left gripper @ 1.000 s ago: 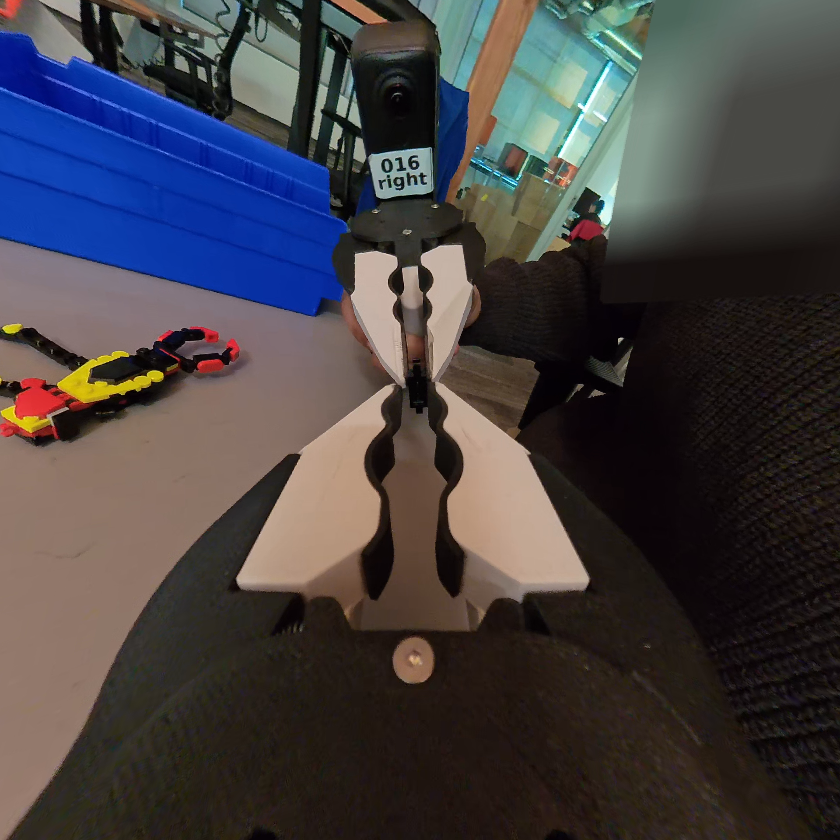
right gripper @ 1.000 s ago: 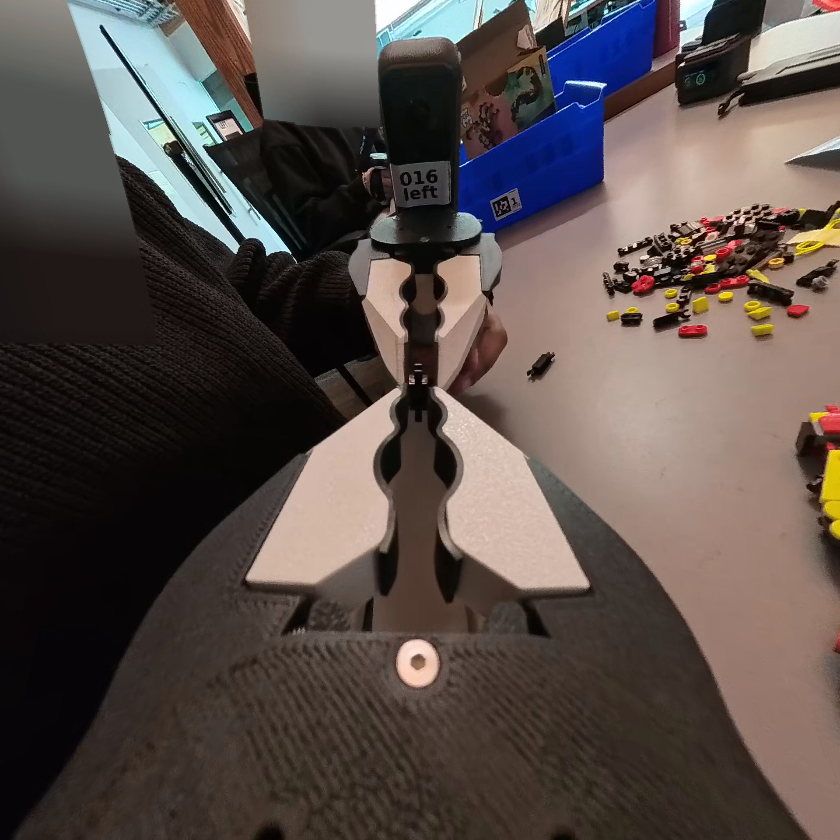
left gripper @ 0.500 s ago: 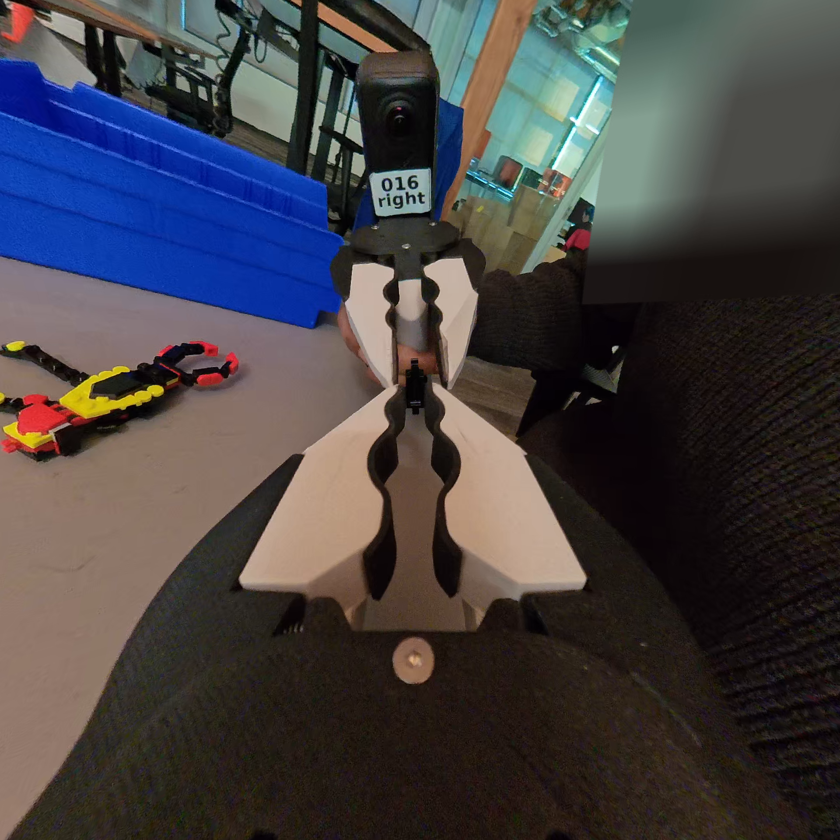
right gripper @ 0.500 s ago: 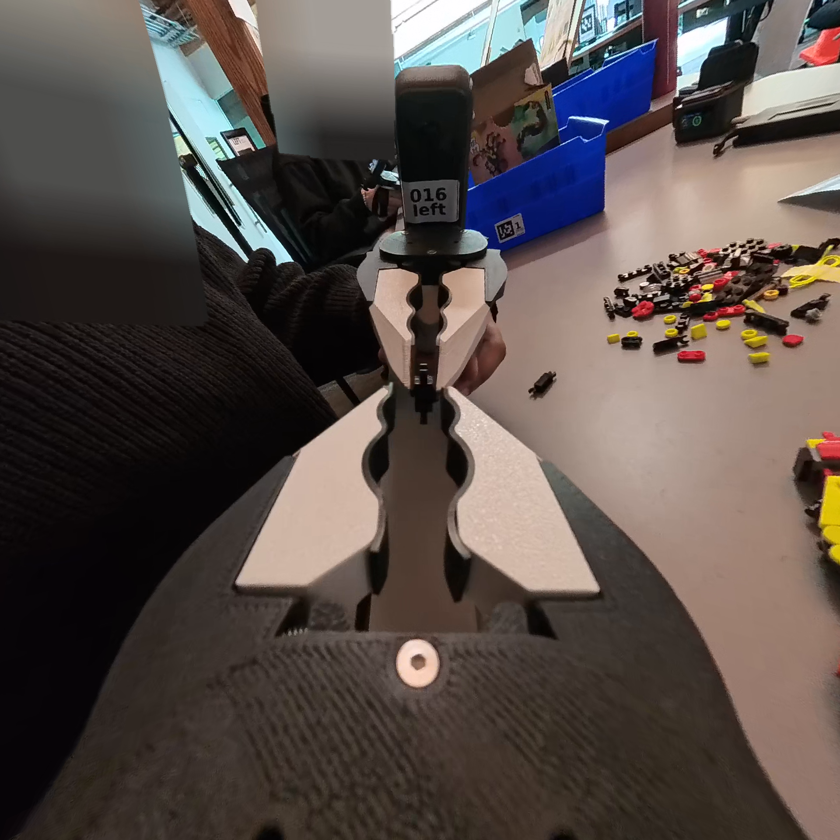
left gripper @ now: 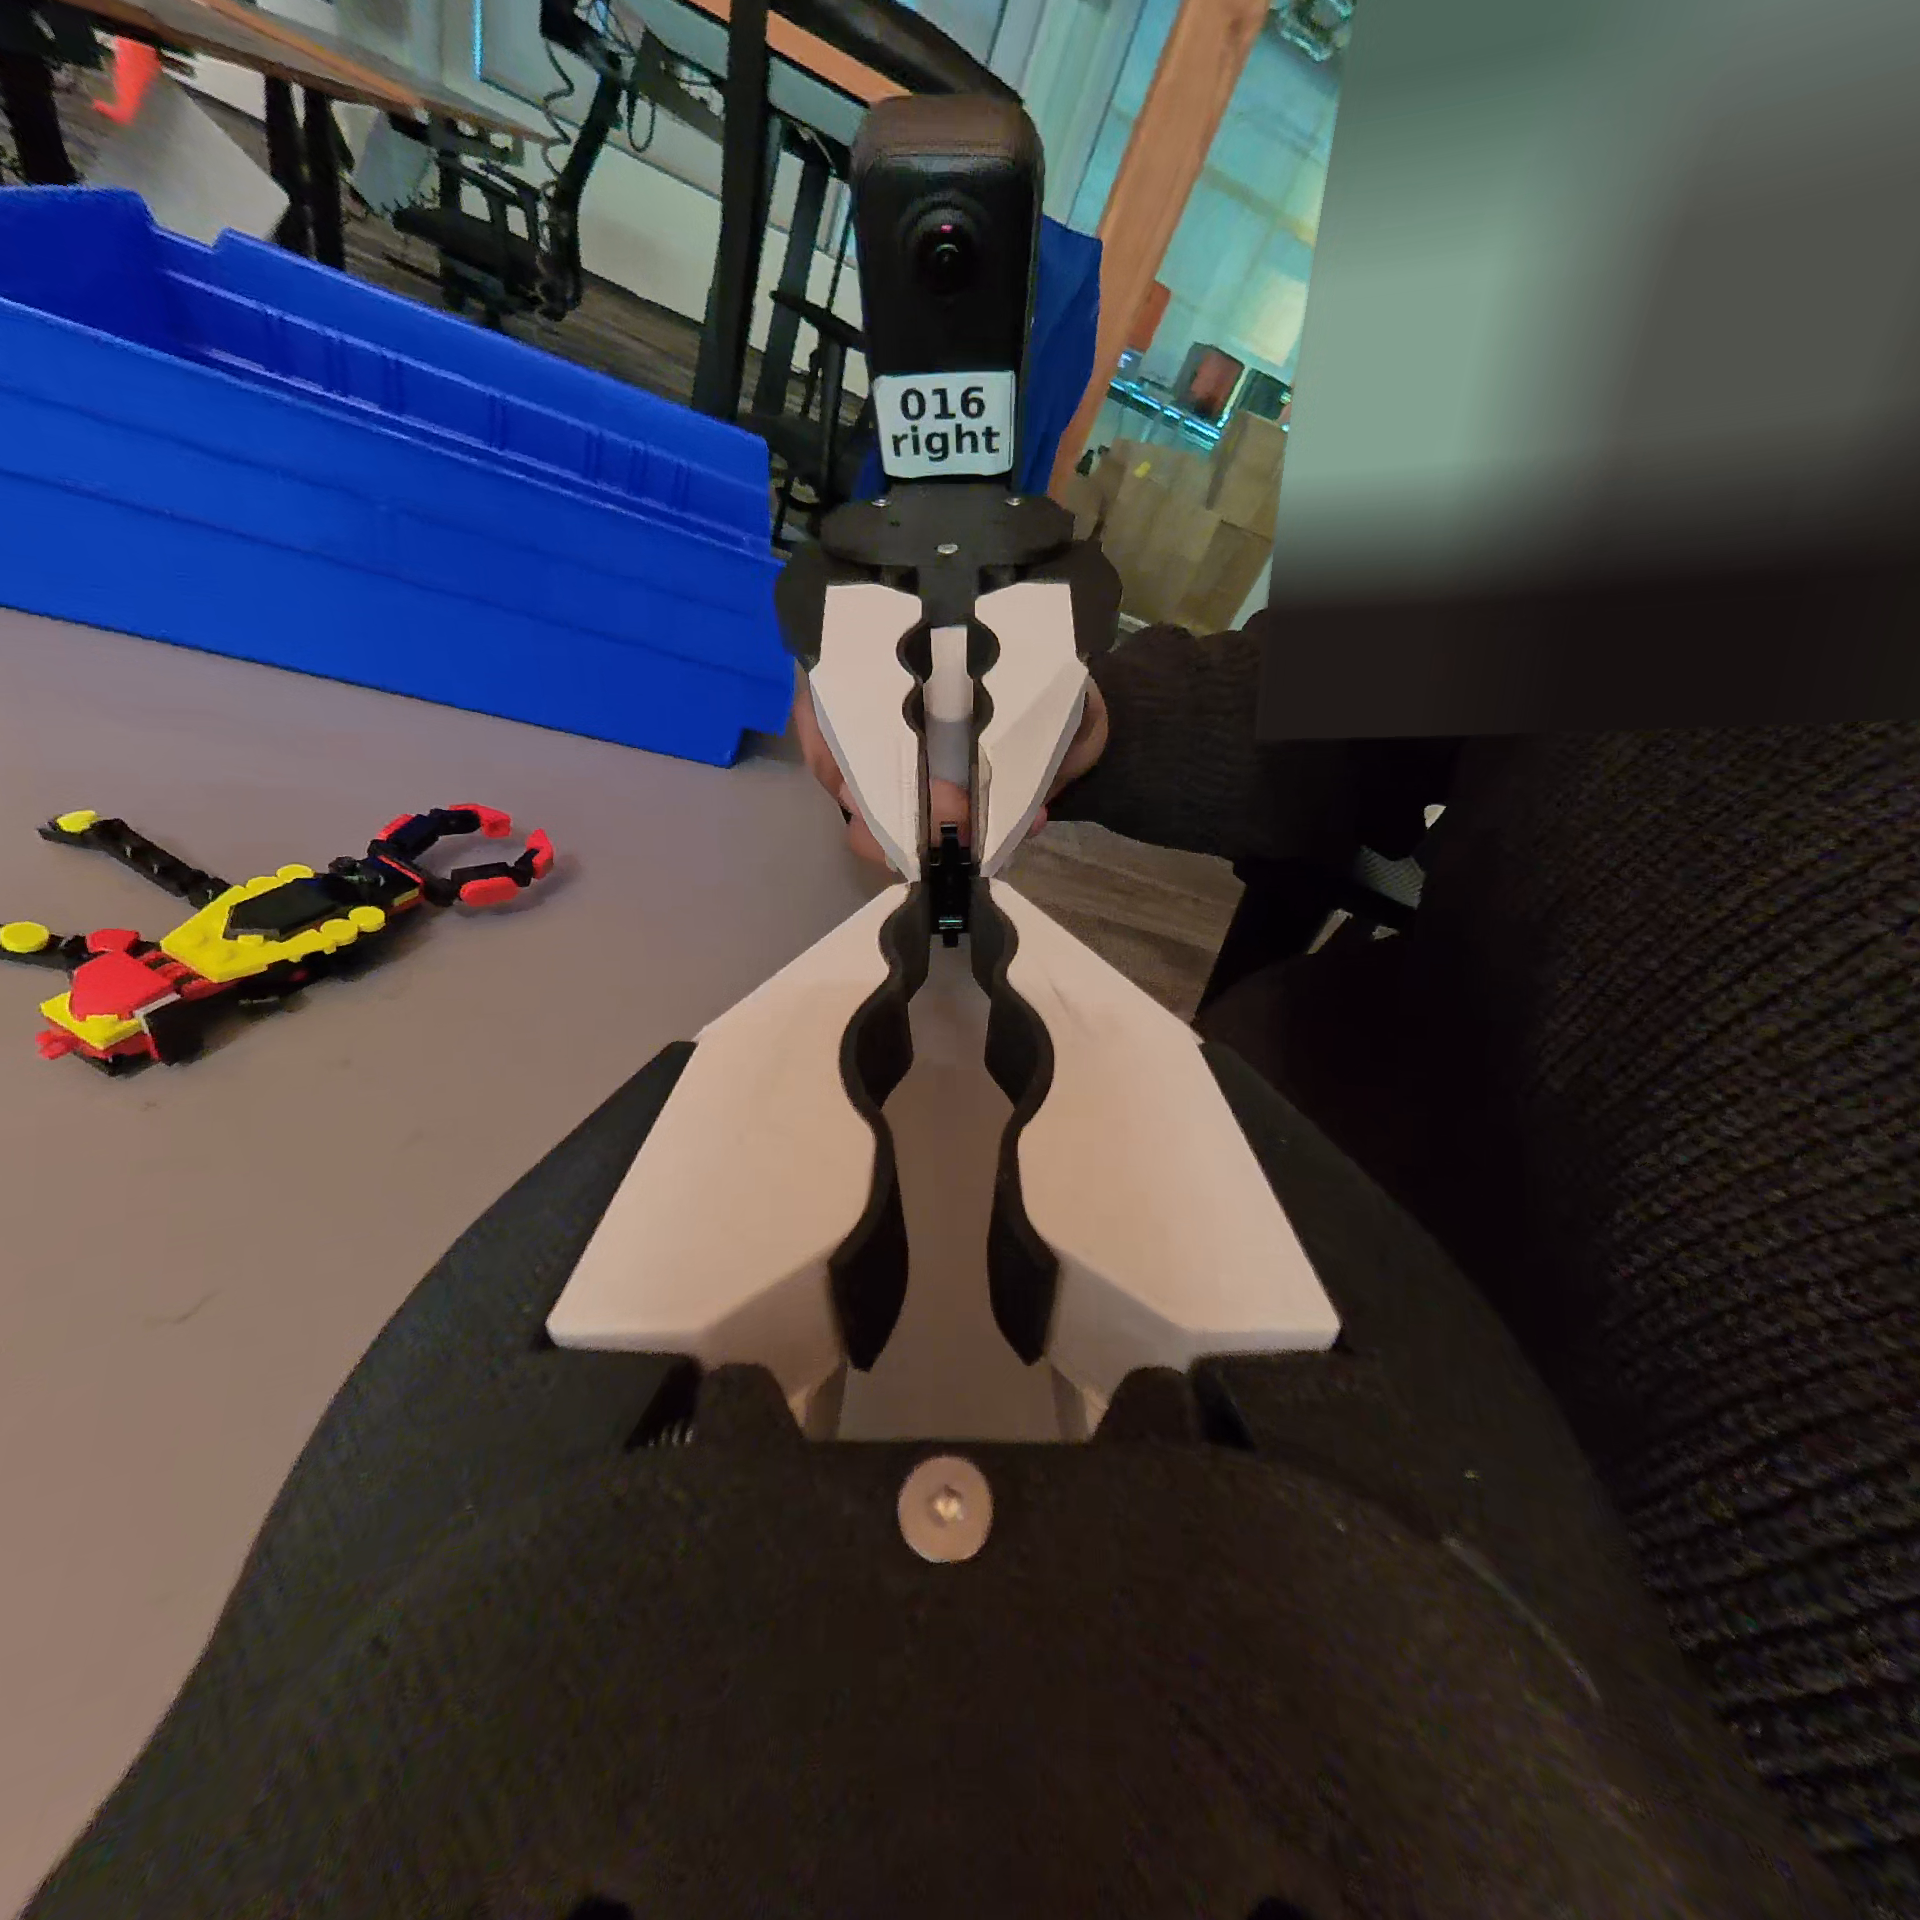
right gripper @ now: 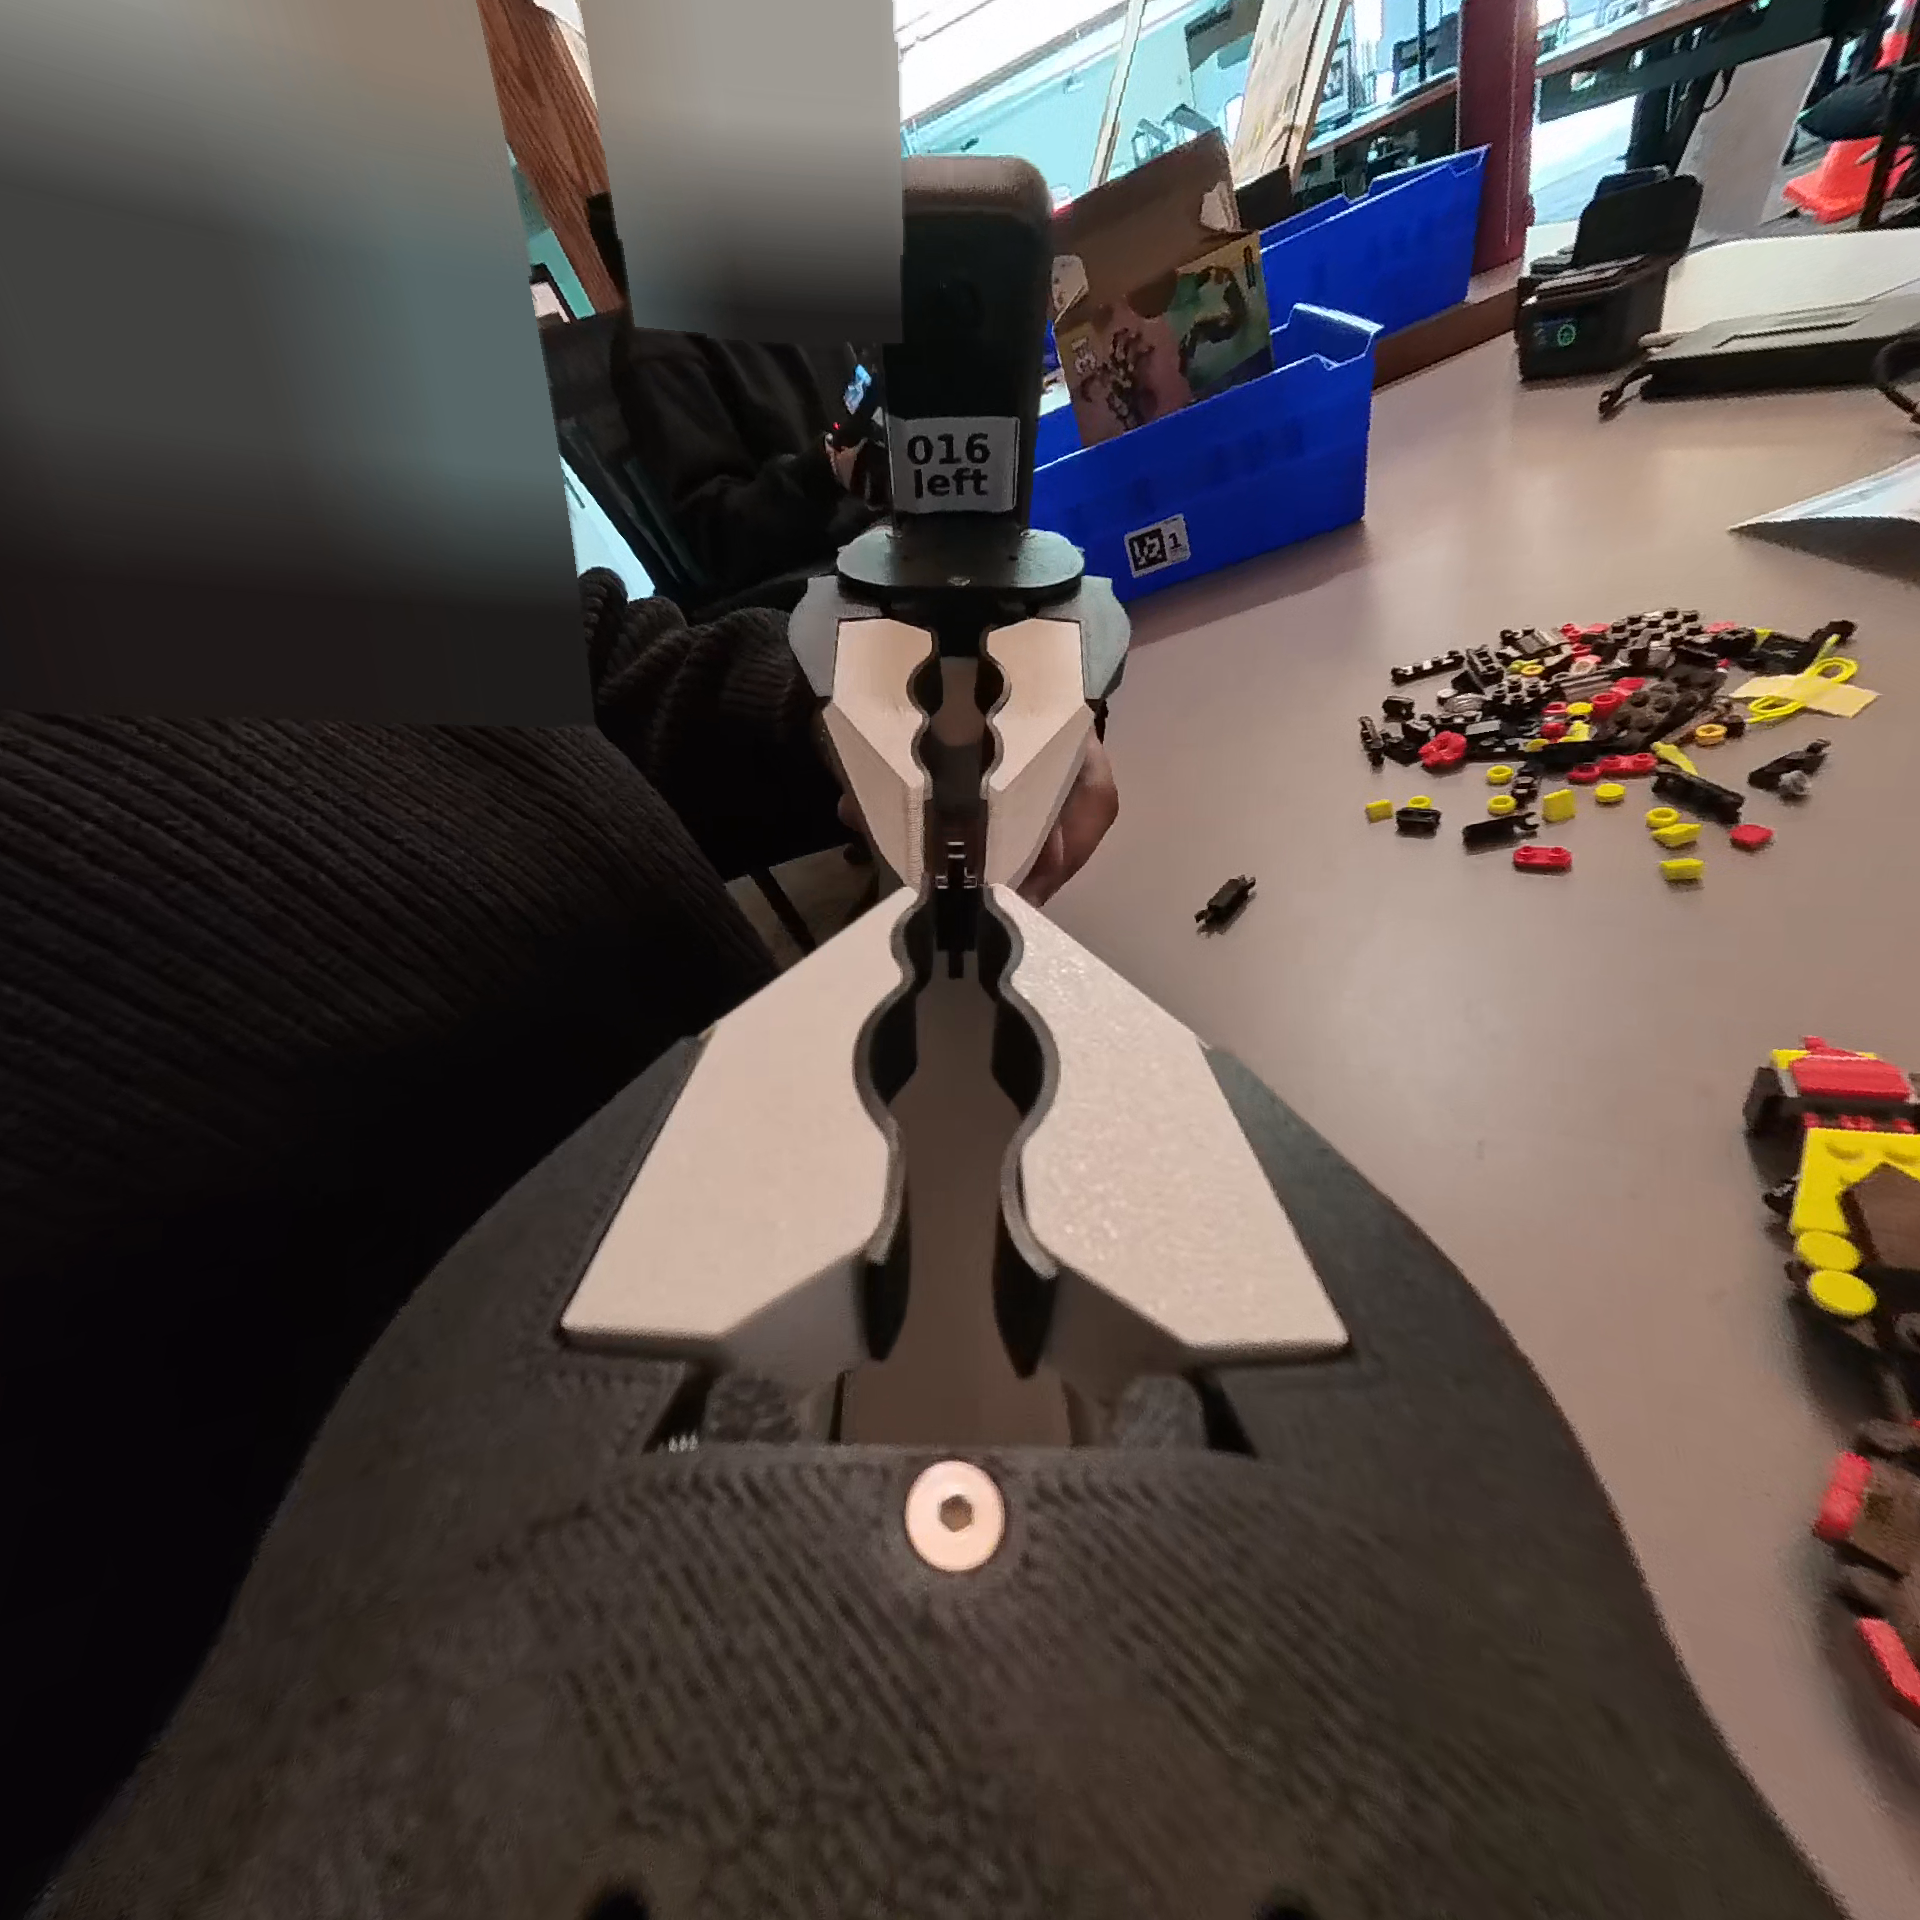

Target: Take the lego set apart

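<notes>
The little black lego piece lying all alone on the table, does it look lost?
Yes. One black piece lies alone on the table, apart from the loose pile. Nothing looks broken or spilled.

The grey worktop [left gripper: 312, 1195] carries a partly built red, yellow and black lego model [left gripper: 260, 925] near a long blue bin [left gripper: 364, 499]. In the right wrist view, a scatter of loose pieces [right gripper: 1600, 738] lies well apart from one stray black piece [right gripper: 1226, 900], with a second blue bin [right gripper: 1216, 478] behind
</notes>
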{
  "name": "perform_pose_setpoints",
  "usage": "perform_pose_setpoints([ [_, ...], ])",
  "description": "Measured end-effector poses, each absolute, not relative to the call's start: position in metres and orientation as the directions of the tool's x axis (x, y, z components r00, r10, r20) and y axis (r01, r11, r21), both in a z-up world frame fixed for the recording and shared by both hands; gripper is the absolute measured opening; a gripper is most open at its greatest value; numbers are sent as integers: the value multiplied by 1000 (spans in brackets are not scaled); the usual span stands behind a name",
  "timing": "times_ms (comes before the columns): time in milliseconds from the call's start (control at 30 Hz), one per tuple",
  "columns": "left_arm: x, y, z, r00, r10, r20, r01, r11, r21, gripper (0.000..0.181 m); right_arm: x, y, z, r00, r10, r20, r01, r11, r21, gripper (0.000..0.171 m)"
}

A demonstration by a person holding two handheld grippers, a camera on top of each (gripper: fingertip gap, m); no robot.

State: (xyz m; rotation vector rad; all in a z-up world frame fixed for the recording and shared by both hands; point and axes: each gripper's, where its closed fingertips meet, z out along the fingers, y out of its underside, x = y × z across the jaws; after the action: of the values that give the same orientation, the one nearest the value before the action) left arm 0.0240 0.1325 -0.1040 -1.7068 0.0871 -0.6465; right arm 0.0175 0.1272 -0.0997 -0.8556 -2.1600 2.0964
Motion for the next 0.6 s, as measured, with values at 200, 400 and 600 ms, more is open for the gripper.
perform_pose_setpoints([
  [200, 25, 134, -107, 855, -383, 349, 263, -261, -929, 3, 20, 129, -102, -847, 379, -373, 394, -22, -919, 7],
  [400, 19, 141, -96, 882, -325, 341, 290, -195, -937, 4, 17, 138, -91, -825, 391, -407, 416, -67, -907, 6],
  [600, -22, 126, -77, 886, -237, 398, 390, -80, -917, 0, 12, 167, -86, -801, 460, -383, 387, -90, -917, 0],
])
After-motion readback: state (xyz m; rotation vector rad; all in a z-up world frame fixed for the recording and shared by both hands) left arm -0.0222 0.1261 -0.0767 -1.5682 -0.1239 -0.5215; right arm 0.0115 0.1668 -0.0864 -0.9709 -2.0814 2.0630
